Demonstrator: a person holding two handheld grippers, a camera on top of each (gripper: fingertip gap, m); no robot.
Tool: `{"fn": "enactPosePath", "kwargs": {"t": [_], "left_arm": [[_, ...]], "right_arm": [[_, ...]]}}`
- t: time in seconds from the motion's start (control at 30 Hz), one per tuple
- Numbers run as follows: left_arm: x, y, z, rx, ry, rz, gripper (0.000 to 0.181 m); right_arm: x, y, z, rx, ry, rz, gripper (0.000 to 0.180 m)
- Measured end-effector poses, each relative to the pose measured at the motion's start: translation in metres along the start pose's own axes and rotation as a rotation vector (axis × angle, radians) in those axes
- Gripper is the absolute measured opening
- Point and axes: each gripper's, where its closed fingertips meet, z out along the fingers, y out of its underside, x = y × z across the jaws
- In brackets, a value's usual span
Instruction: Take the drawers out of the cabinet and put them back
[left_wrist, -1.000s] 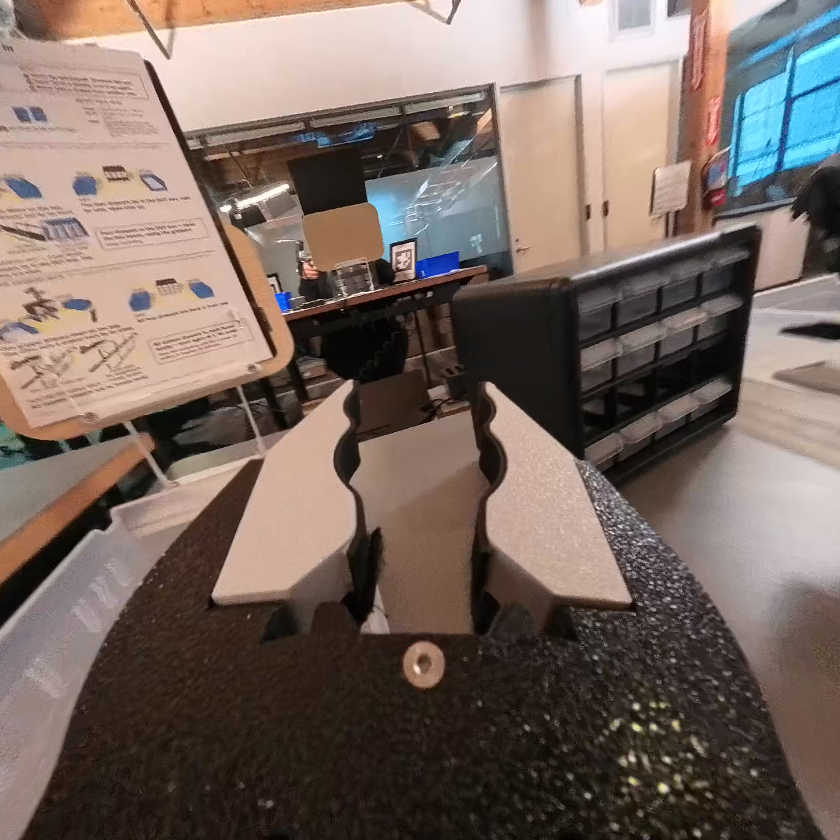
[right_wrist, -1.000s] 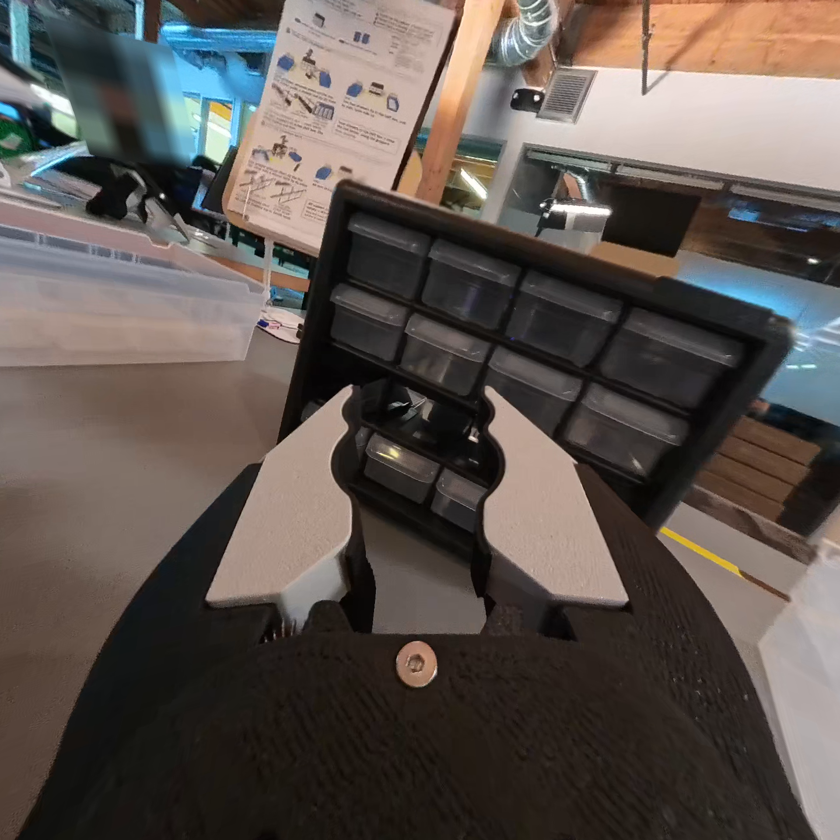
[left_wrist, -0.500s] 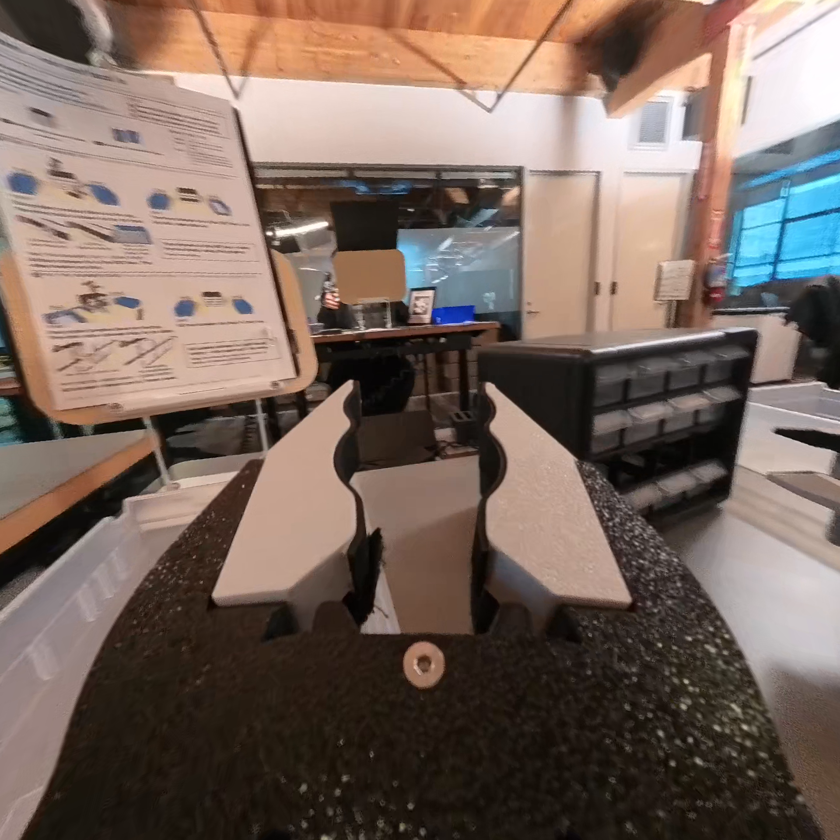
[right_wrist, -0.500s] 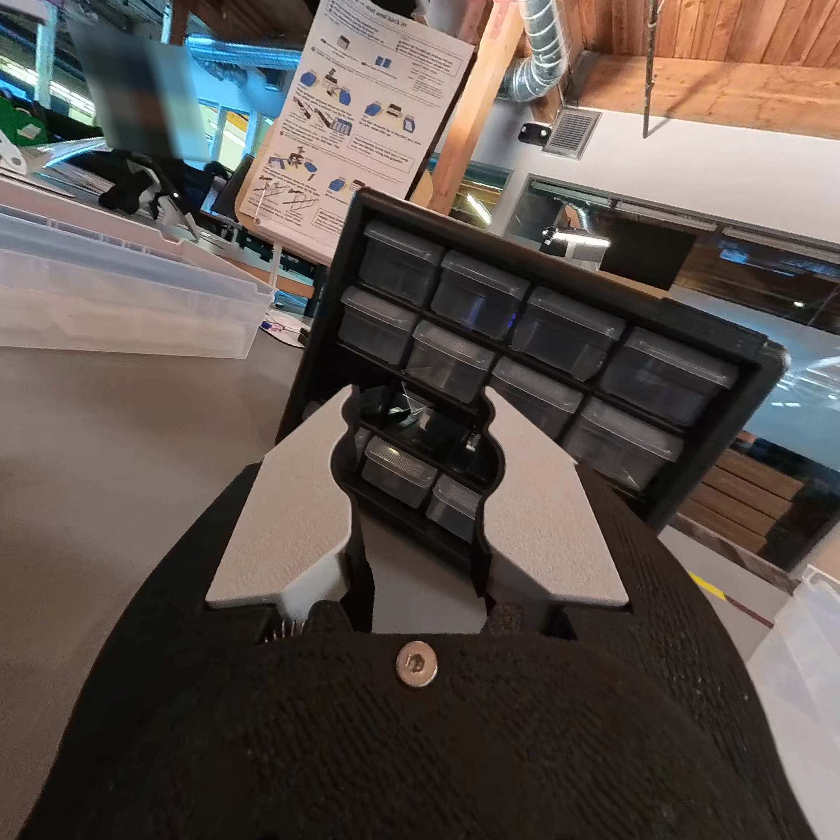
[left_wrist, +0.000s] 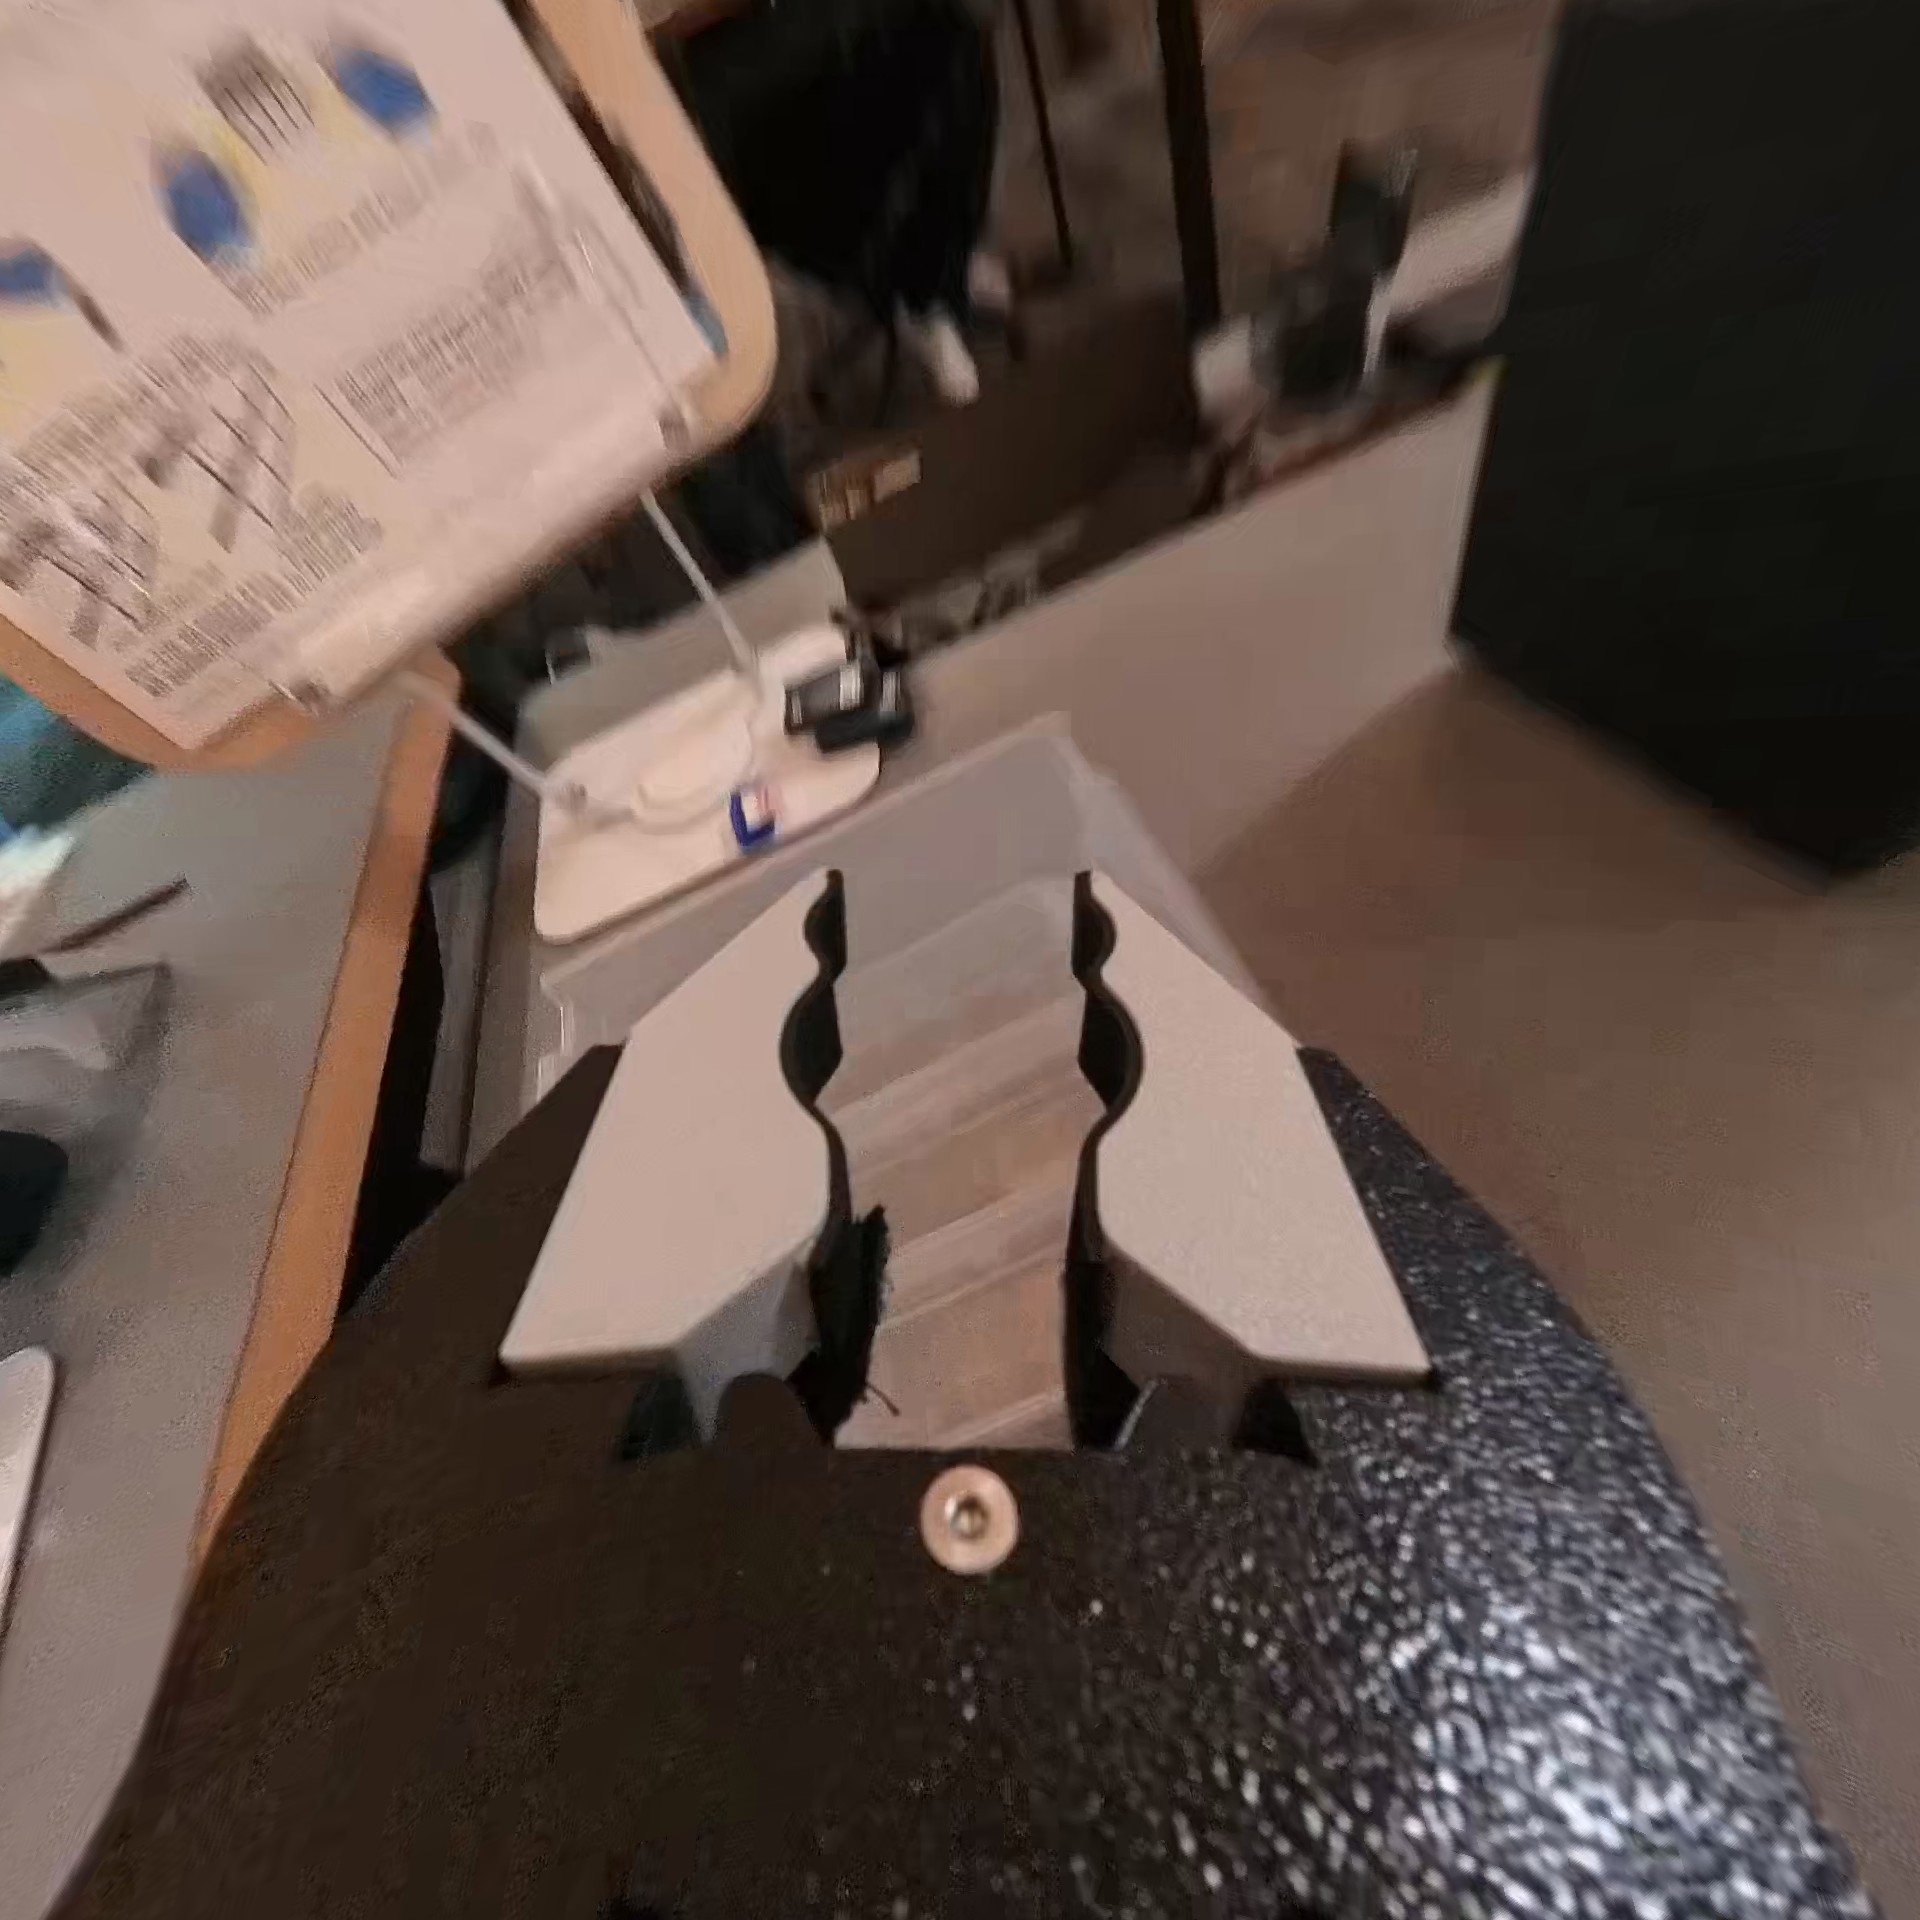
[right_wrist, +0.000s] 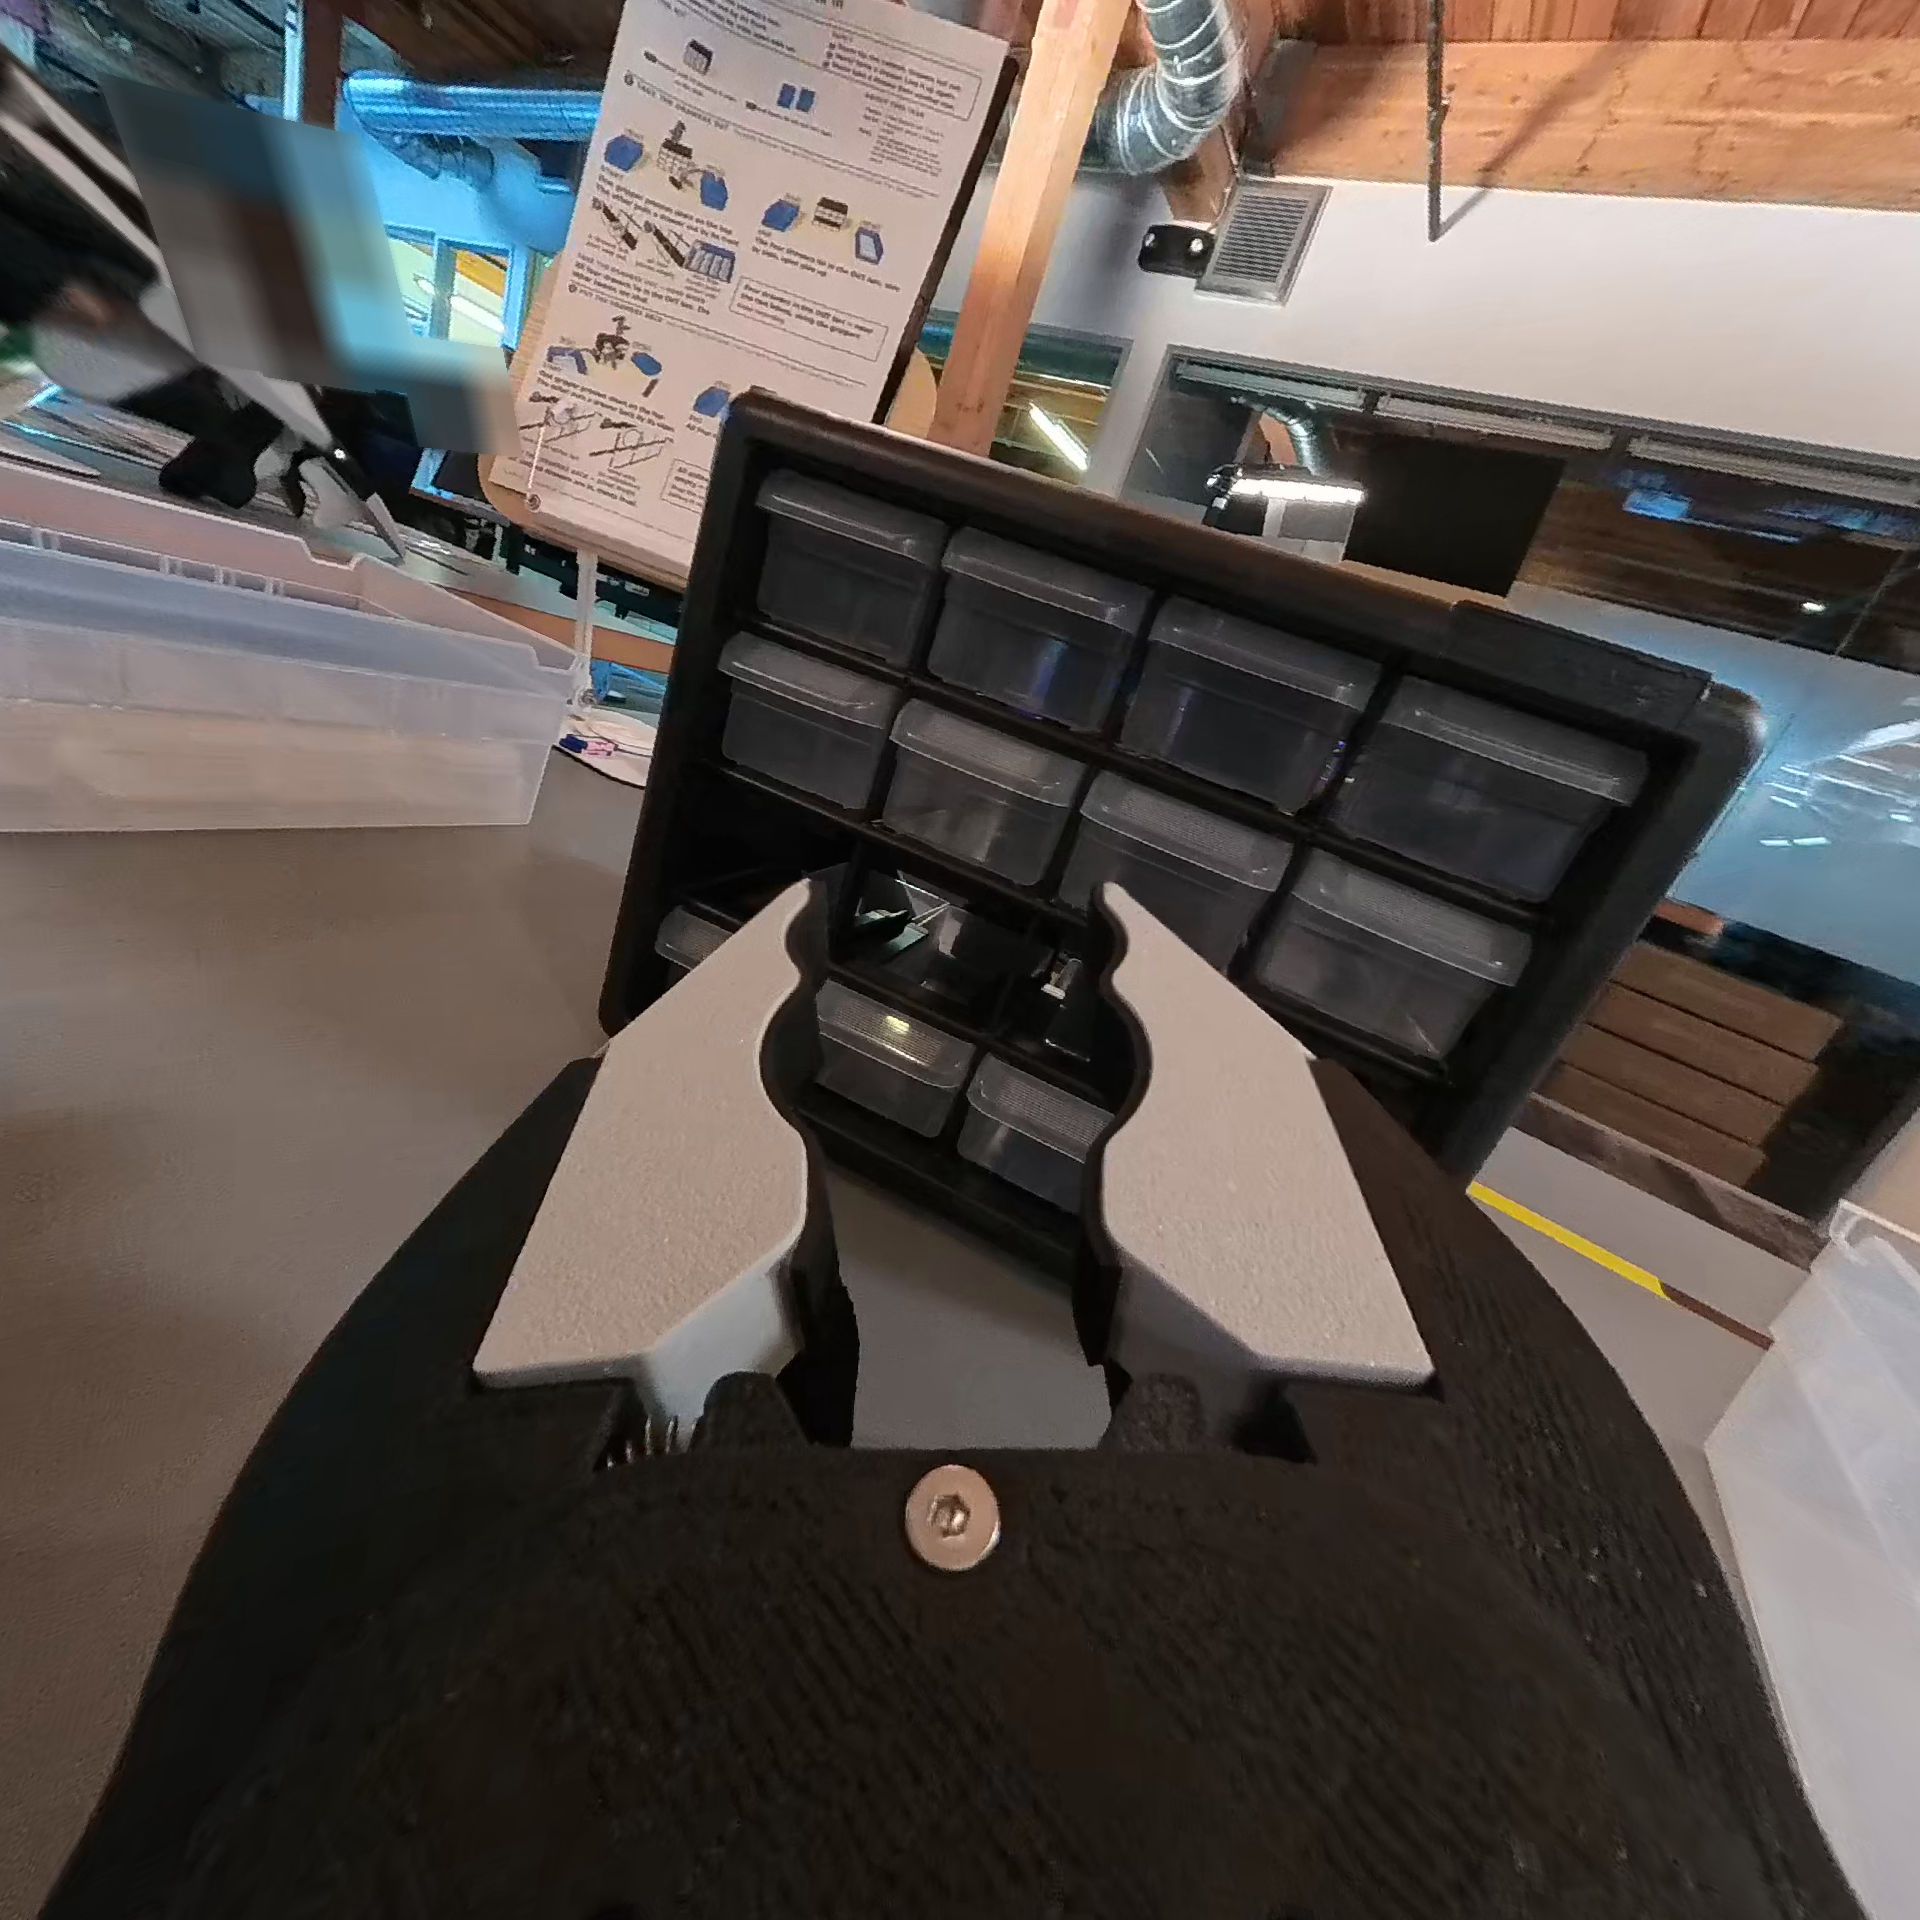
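The black drawer cabinet (right_wrist: 1247, 577) stands on the grey table, facing my right gripper. Its top two rows hold clear drawers (right_wrist: 1039, 623). Some slots in the third row (right_wrist: 935, 935) are empty and dark. More drawers (right_wrist: 894, 1060) sit in the bottom row. My right gripper (right_wrist: 961, 904) is open and empty, a short way in front of the lower rows. My left gripper (left_wrist: 956, 894) is open and empty, tilted down over the corner of a clear plastic bin (left_wrist: 1039, 790). This view is blurred. The cabinet's black side (left_wrist: 1714, 416) is at its upper right.
An instruction board (left_wrist: 312, 364) on a stand leans behind the bin and also shows behind the cabinet (right_wrist: 769, 239). The clear bin (right_wrist: 260, 707) lies left of the cabinet. A second clear bin (right_wrist: 1829, 1455) is at the right. A wooden-edged table (left_wrist: 343, 935) borders the left.
My left gripper has swung down and left, from facing the room and cabinet to pointing into the clear bin. My right gripper has barely moved and stays open.
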Motion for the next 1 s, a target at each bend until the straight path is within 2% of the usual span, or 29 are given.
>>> {"fn": "enactPosePath", "kwargs": {"t": [0.1,0.27,0.37,0.53,0.63,0.8,0.87,1.0], "left_arm": [[-0.011,0.028,0.036,-0.207,0.065,0.02,0.04],[-0.003,0.066,0.069,-0.458,0.18,-0.06,0.057],[0.003,0.078,0.08,-0.521,0.227,-0.026,0.048],[-0.018,0.08,0.092,-0.514,0.191,0.269,0.036],[-0.008,0.085,0.094,-0.498,0.314,0.425,0.032],[-0.047,0.099,0.101,-0.597,0.194,0.611,0.017],[-0.062,0.105,0.101,-0.639,0.152,0.553,0.015],[-0.088,0.112,0.102,-0.688,-0.012,0.197,0.023]], "right_arm": [[-0.002,0.002,0.001,-0.01,-0.008,-0.008,0.049],[-0.008,0.004,0.004,-0.024,-0.029,-0.041,0.048],[-0.009,0.004,0.004,-0.028,-0.037,-0.048,0.048],[-0.011,0.006,0.005,-0.036,-0.046,-0.043,0.046],[-0.013,0.007,0.006,-0.044,-0.056,-0.047,0.045],[-0.015,0.009,0.007,-0.056,-0.064,-0.064,0.043],[-0.016,0.01,0.008,-0.059,-0.068,-0.068,0.043],[-0.018,0.011,0.009,-0.065,-0.078,-0.075,0.042]]}}
